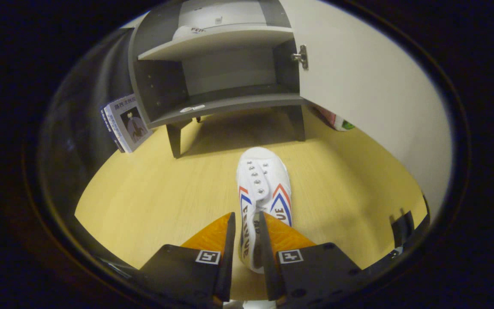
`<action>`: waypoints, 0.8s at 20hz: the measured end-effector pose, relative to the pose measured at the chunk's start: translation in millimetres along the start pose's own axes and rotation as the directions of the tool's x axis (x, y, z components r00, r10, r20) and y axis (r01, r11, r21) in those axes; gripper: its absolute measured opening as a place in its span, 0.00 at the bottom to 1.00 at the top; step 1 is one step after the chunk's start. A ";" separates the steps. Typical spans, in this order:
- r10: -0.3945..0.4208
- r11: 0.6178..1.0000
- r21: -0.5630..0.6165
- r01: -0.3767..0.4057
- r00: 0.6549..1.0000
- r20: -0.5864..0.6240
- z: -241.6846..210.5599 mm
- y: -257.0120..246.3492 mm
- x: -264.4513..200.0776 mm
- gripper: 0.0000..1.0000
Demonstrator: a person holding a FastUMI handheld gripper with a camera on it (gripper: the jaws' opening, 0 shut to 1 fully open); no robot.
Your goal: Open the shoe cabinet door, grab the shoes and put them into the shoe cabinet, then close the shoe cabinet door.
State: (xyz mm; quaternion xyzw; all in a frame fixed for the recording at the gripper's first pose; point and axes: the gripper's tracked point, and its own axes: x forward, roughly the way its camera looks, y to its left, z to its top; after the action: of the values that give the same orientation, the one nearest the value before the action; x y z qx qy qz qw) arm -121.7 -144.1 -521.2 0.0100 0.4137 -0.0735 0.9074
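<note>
Between the nearly closed gripper (246, 223) fingers sits a clamped white shoe (262, 193) with red-and-blue stripes.

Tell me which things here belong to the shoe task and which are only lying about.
Job: shoe, pinched at its side wall by the hand-held gripper; cabinet; its open door; another shoe on the upper shelf.
Lying about: book left of the cabinet; colourful thing behind the door.

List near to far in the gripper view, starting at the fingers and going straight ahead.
gripper, fingers closed on the heel side wall of the white sneaker → bare wooden floor → shoe cabinet, door open, lower shelf → upper shelf with another white shoe.
</note>
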 end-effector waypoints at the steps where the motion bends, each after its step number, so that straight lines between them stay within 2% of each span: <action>1: -0.001 1.000 -0.007 0.001 1.000 0.002 -0.6 2.5 4.5 0.34; 7: -0.034 0.999 -0.041 0.033 0.999 -0.036 -4.2 3.3 35.5 0.33; 9: -0.033 0.999 -0.031 0.032 0.999 -0.036 -0.7 2.6 37.5 0.17; 10: -0.024 0.999 -0.025 0.023 0.999 -0.035 -3.0 6.8 42.7 0.17; 12: -0.047 0.998 -0.037 0.045 0.997 -0.062 -0.9 7.5 34.5 0.03; 16: -0.073 0.997 0.008 0.074 0.995 -0.073 11.1 11.8 31.9 0.03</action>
State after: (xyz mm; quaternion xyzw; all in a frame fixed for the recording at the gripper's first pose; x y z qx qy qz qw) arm -91.1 -137.2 -538.4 0.0025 0.4461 -0.1086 0.8884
